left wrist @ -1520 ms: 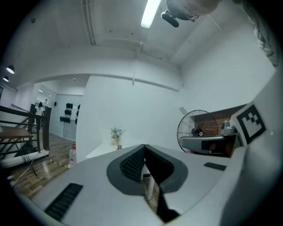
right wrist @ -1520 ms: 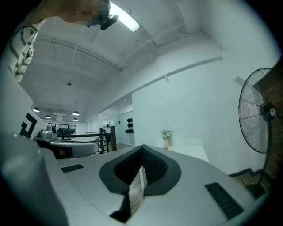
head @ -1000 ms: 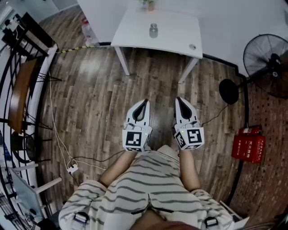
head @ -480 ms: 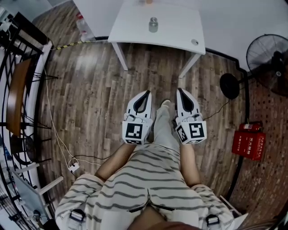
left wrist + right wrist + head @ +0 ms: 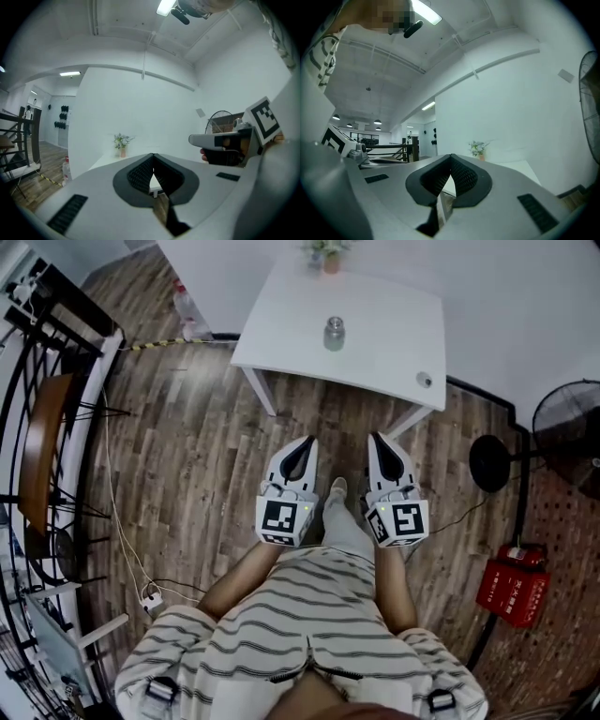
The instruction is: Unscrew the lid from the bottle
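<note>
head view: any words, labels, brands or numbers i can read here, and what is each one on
Nothing here can be read as text.
Red box on the floor: a row of pale print on its front, too small and blurred to read.
Bottle on the white table: no label can be made out.
Left gripper and right gripper: their cubes bear black-and-white square markers, no letters.

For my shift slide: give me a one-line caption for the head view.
Person faces the white table, left gripper and right gripper shut and empty, bottle standing untouched on it.
</note>
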A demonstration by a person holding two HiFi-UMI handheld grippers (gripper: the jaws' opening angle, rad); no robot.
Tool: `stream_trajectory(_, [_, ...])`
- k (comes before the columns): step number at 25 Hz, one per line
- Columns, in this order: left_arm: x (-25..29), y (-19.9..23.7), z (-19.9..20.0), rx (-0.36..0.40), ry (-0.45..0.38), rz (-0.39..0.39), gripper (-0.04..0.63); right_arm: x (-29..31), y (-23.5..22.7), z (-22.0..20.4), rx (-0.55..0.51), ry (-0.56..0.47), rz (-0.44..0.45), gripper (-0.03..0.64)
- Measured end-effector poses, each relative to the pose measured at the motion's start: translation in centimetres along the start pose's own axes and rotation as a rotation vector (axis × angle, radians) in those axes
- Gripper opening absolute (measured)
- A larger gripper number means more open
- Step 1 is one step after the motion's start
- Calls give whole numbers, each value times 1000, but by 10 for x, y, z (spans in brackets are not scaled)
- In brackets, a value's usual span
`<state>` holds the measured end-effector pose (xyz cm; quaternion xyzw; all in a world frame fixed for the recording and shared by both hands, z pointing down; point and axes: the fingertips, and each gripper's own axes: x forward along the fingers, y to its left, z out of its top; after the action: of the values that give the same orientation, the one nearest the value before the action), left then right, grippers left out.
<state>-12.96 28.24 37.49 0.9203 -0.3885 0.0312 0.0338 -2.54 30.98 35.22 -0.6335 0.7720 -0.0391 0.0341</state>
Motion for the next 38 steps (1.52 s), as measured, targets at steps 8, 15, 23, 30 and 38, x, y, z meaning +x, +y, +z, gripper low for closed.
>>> stream_trajectory(8, [120,24,14,-6,14,62,-2,95,-88,18,10,12,57,11])
stream_trajectory(15, [183,34,15,-25,29,126,-2,145,-134,17,28,38,119,11])
stream_trajectory(23, [215,49,2,-16,68,170,-2,180,-149,-5,35,85,175,9])
stream_trajectory(30, [249,75,-21,-4,101,162,0,222,-157,-27,48,120,194,9])
stream_trajectory(38, [293,99,-64,-2,157,128,18,267,-171,-61,46,167,220,9])
